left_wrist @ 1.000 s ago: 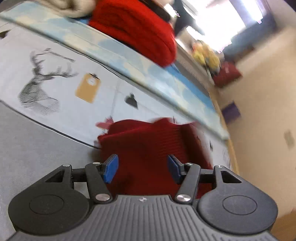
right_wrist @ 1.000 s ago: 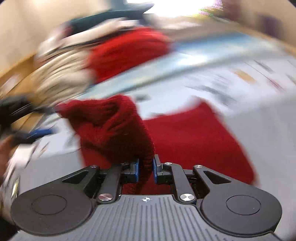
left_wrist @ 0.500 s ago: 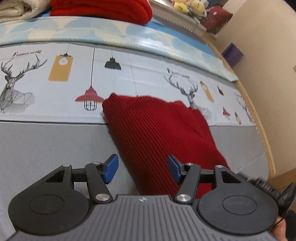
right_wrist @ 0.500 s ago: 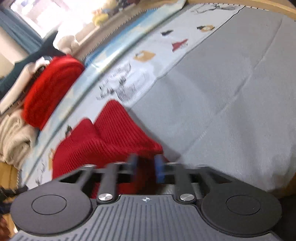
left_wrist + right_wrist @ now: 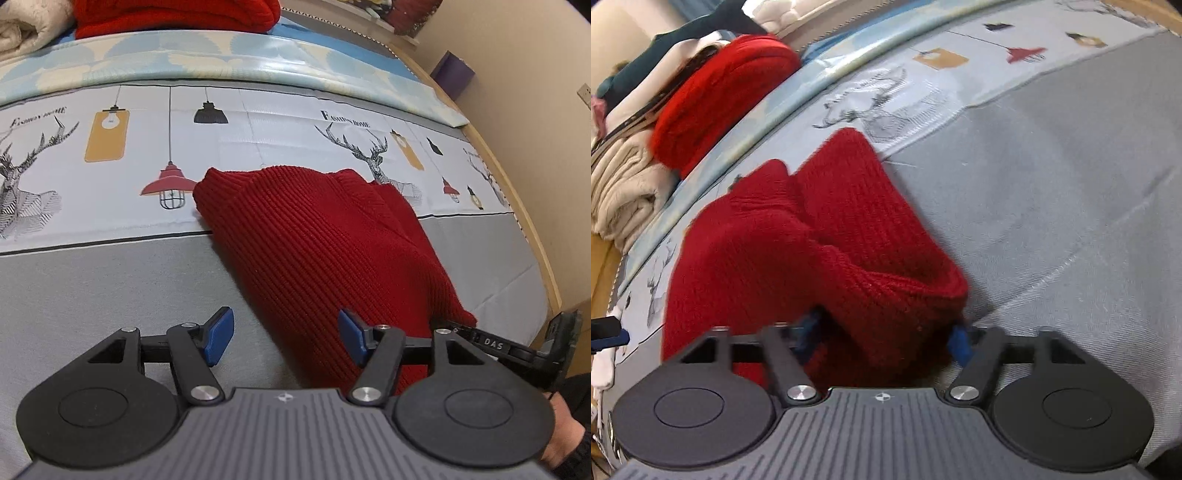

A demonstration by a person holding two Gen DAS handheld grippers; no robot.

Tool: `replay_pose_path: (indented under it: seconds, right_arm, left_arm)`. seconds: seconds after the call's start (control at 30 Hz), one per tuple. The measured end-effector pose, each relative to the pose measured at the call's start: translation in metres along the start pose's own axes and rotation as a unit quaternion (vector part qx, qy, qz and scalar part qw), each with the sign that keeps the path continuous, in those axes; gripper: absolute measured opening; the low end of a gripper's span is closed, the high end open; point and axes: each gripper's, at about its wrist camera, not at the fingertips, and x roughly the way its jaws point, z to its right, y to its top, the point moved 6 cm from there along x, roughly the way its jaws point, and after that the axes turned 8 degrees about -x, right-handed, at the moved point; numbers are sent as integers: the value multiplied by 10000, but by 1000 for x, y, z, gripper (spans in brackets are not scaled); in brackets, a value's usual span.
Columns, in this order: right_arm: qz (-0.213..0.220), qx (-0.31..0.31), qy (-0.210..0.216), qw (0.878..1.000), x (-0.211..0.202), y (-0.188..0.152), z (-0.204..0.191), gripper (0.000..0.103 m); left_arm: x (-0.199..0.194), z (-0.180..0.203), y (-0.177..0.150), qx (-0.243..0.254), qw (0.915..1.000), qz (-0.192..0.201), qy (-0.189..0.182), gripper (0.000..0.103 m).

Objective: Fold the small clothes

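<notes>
A dark red knit sweater [image 5: 317,240] lies folded on the bed, across the border between the printed sheet and the grey sheet [image 5: 92,295]. My left gripper [image 5: 284,336] hovers over its near left edge. Its jaws are opening a little, with only the garment's edge under the right finger. In the right wrist view the sweater [image 5: 768,251] is bunched into a thick fold. My right gripper [image 5: 886,332] straddles that fold at its near end, jaws wide and closing. The knit partly hides the blue pads [image 5: 960,341], which do not squeeze it.
Folded clothes are stacked at the bed's far side: a bright red knit [image 5: 716,99] and a cream blanket [image 5: 624,192]. The wooden bed edge [image 5: 532,206] and a purple box [image 5: 454,74] lie to the right. A hand [image 5: 561,435] shows at the lower right.
The right gripper let go of the raised sweater fold, which now rests on the bed between wider jaws. The left gripper swung over the garment, levelled out, then held still.
</notes>
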Motion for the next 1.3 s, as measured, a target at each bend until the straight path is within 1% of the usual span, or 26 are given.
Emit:
replay_pose_path:
  seconds: [0.07, 0.13, 0.23, 0.27, 0.33, 0.43, 0.53, 0.6, 0.67, 0.7, 0.73, 0.8, 0.9, 0.93, 0.97, 1.0, 1.03, 1.07, 1.1, 1.17, 1.23, 1.3]
  right_arm:
    - [14, -81, 66, 9999, -5, -5, -13, 38]
    - [-86, -315, 255, 9991, -8, -10, -26, 35]
    - [-325, -613, 839, 9940, -13, -21, -47, 30]
    - [-357, -739, 921, 9924, -14, -22, -52, 29]
    - [-359, -860, 784, 9926, -17, -21, -53, 29]
    - [-610, -586, 416, 9955, -19, -20, -41, 28]
    - [-854, -631, 144, 9942, -28, -17, -42, 29]
    - [-1050, -750, 12, 9916, -35, -13, -47, 30]
    - [-1258, -980, -146, 9871, -43, -4, -51, 30]
    - [-1270, -1115, -211, 9854, -49, -2, -52, 29]
    - [-1205, -1276, -295, 9840, -55, 6, -54, 30]
    - [-897, -1629, -371, 9819, -69, 28, -58, 30]
    - [-413, -1870, -118, 9814, -85, 62, -63, 33]
    - [-259, -1912, -10, 9812, -85, 72, -65, 37]
    - [-113, -1929, 100, 9811, -85, 81, -67, 44]
    - [-13, -1905, 192, 9815, -81, 87, -68, 47]
    - [60, -1850, 260, 9824, -75, 93, -68, 54]
    - [118, -1761, 285, 9839, -66, 96, -66, 59]
    - [110, -1661, 230, 9858, -56, 99, -64, 59]
    - [-24, -1348, -30, 9909, -35, 104, -60, 59]
    - [-22, -1085, 15, 9941, -19, 111, -63, 59]
    - [-62, -1030, 72, 9946, -4, 117, -70, 60]
  left_arm:
    - [-4, -5, 0, -36, 10000, 28, 18, 68]
    - [-8, -10, 0, -95, 9999, 36, 13, 68]
    - [-11, -10, -3, -52, 10000, -16, 5, 68]
    - [-11, -9, -6, -1, 10000, -50, -3, 68]
    - [-9, -6, -11, 121, 9998, -134, -16, 68]
    - [-2, 0, -21, 381, 9988, -310, 23, 66]
    - [11, 0, -32, 587, 9964, -586, 156, 46]
    - [15, 2, -36, 721, 9952, -632, 195, 42]
    - [14, 5, -37, 768, 9952, -596, 111, 37]
    - [12, 7, -36, 769, 9955, -552, 61, 37]
    - [10, 10, -35, 783, 9957, -496, -26, 37]
    - [8, 17, -35, 844, 9953, -447, -173, 36]
    - [14, 31, -42, 1100, 9921, -540, -276, 35]
    - [19, 35, -48, 1218, 9902, -639, -247, 35]
    - [28, 37, -56, 1413, 9866, -804, -109, 35]
    - [37, 38, -64, 1607, 9826, -929, 82, 35]
    - [45, 38, -70, 1759, 9786, -1035, 273, 36]
    - [50, 37, -73, 1792, 9769, -1106, 371, 36]
    - [53, 36, -74, 1777, 9766, -1140, 421, 36]
    - [53, 37, -73, 1735, 9775, -1135, 391, 36]
    - [52, 36, -72, 1727, 9776, -1148, 369, 36]
    - [50, 35, -73, 1744, 9774, -1140, 354, 36]
